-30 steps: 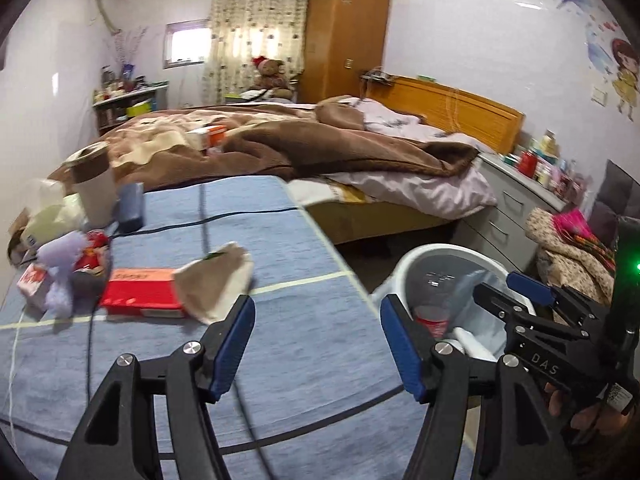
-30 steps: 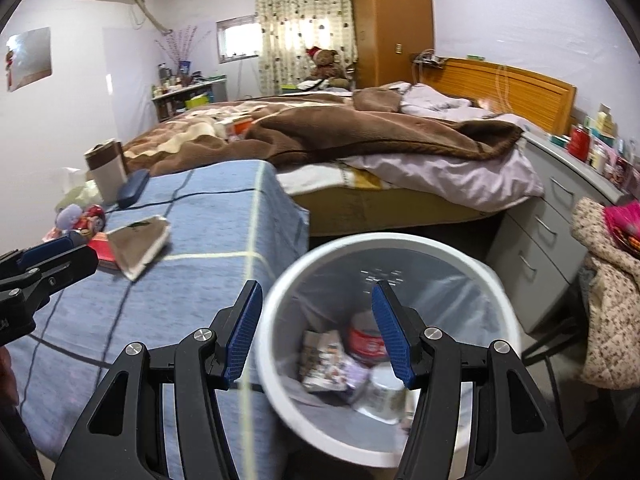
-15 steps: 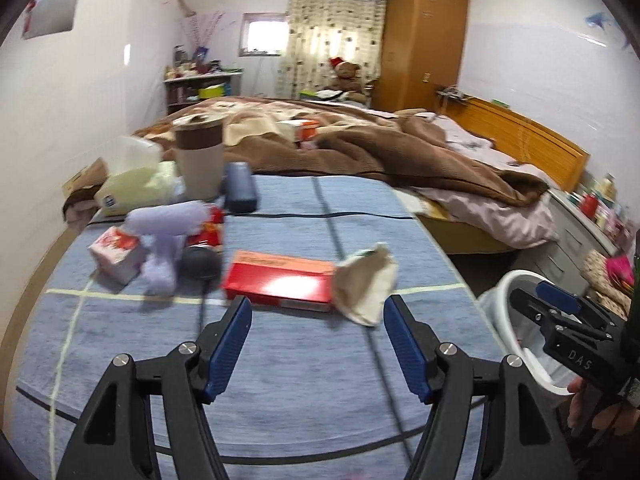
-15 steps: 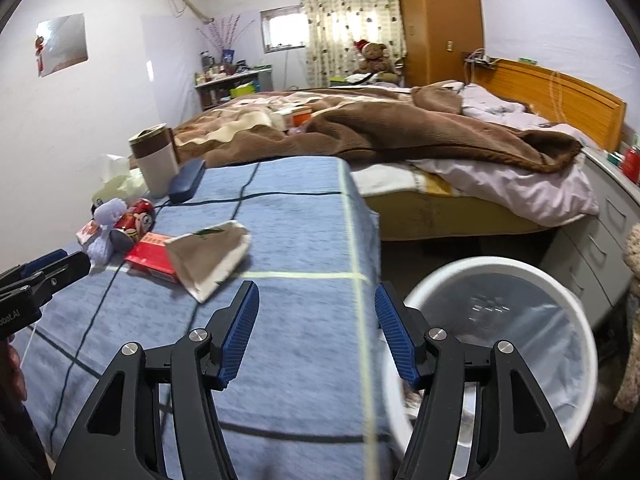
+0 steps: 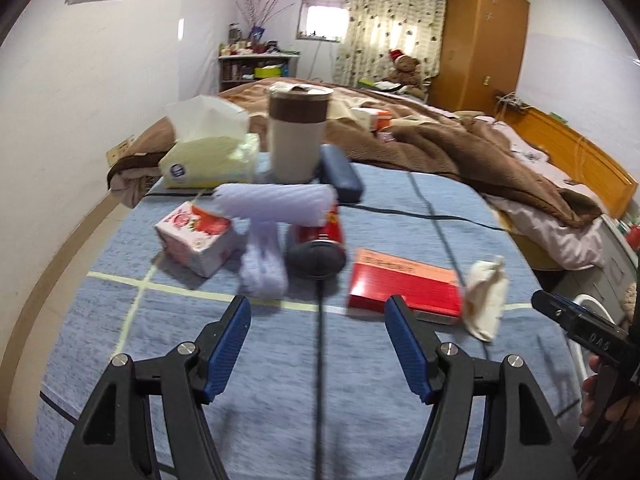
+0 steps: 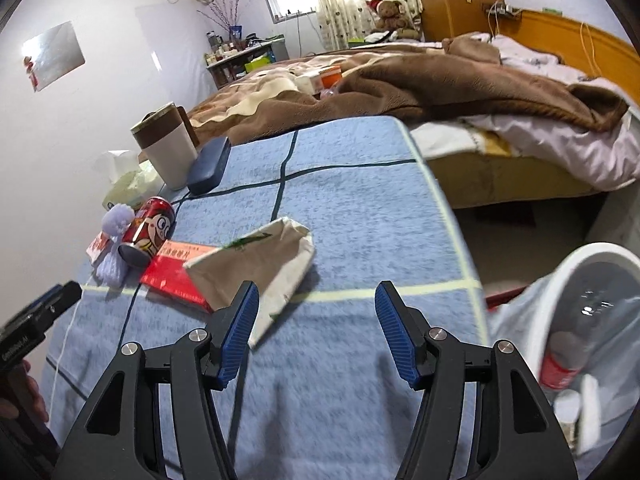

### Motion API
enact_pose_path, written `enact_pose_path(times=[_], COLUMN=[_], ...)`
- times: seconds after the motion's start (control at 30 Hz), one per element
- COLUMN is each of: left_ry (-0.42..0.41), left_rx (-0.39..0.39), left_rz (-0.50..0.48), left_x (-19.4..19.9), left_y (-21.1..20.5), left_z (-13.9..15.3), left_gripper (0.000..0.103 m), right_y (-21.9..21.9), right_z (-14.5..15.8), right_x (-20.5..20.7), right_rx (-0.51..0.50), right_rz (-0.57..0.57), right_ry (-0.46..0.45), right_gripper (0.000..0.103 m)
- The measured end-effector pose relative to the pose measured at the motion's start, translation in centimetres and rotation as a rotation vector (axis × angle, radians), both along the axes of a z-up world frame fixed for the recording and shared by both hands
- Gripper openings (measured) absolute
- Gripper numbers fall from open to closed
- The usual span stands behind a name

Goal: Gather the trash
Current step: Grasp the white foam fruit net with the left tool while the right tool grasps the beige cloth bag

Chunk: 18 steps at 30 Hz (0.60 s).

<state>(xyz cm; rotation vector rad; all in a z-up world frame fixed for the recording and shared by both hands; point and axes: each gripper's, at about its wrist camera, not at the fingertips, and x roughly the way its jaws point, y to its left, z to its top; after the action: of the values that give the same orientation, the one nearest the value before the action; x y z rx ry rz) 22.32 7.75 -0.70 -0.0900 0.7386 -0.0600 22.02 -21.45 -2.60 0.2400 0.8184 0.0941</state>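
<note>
**Trash items on blue checked cloth, two grippers, one bin**

Left wrist view. One left gripper point(image 5: 318, 330), lower centre: two black fingers with ribbed blue pads, spread wide, nothing between them. On the blue table cloth point(image 5: 400, 208), a soft woven fabric with dark and pale grid lines:
- One red can point(image 5: 318, 240), metal cylinder lying on its side, dark base toward the camera, centre of frame.
- One flat red box point(image 5: 404, 286), cardboard, rectangular, right of the can.
- One crumpled paper bag point(image 5: 486, 296), beige, at the box's right end.
- One small carton point(image 5: 196, 236), pink and white, left of centre.
- One lilac fuzzy item point(image 5: 268, 224), T-shaped, blurred, overlapping the can.
- One cup point(image 5: 298, 136), cylindrical, white with a brown band, upper centre.
- One tissue pack point(image 5: 208, 156), soft pale yellow, upper left.
- One dark blue case point(image 5: 340, 174), oblong and rounded, beside the cup.

Right wrist view. One right gripper point(image 6: 316, 330), lower centre: same build, fingers parted, holding nothing. The paper bag point(image 6: 260, 264) lies just ahead of its left finger, partly over the red box point(image 6: 172, 270); the can point(image 6: 150, 228) sits at middle left. One white bin point(image 6: 588, 320), round plastic with a clear liner, lower right beside the table edge, holding one red-labelled container and pale scraps.
</note>
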Motion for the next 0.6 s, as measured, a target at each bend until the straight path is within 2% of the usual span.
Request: enact_pose_path(times=[0.1, 0.4, 0.57, 0.6], left_ry=[0.025, 0.062, 0.08, 0.091], left_rx=[-0.011, 0.017, 0.008, -0.013], left_rz=[0.004, 0.035, 0.026, 0.018], left_x=[1.4, 5.1, 6.5, 6.9], left_y=[1.0, 3.0, 3.3, 3.4], left_z=[-0.7, -2.1, -2.7, -2.9], left_gripper=[0.071, 0.071, 0.071, 0.071], right_y=[0.4, 2.0, 2.2, 2.2], right_z=[-0.5, -1.4, -1.7, -1.8], right_x=[1.1, 3.2, 4.2, 4.3], right_rx=[0.021, -0.048, -0.056, -0.051], right_rz=[-0.003, 0.014, 0.011, 0.011], right_ry=[0.023, 0.059, 0.079, 0.08], right_gripper=[0.062, 0.062, 0.062, 0.062])
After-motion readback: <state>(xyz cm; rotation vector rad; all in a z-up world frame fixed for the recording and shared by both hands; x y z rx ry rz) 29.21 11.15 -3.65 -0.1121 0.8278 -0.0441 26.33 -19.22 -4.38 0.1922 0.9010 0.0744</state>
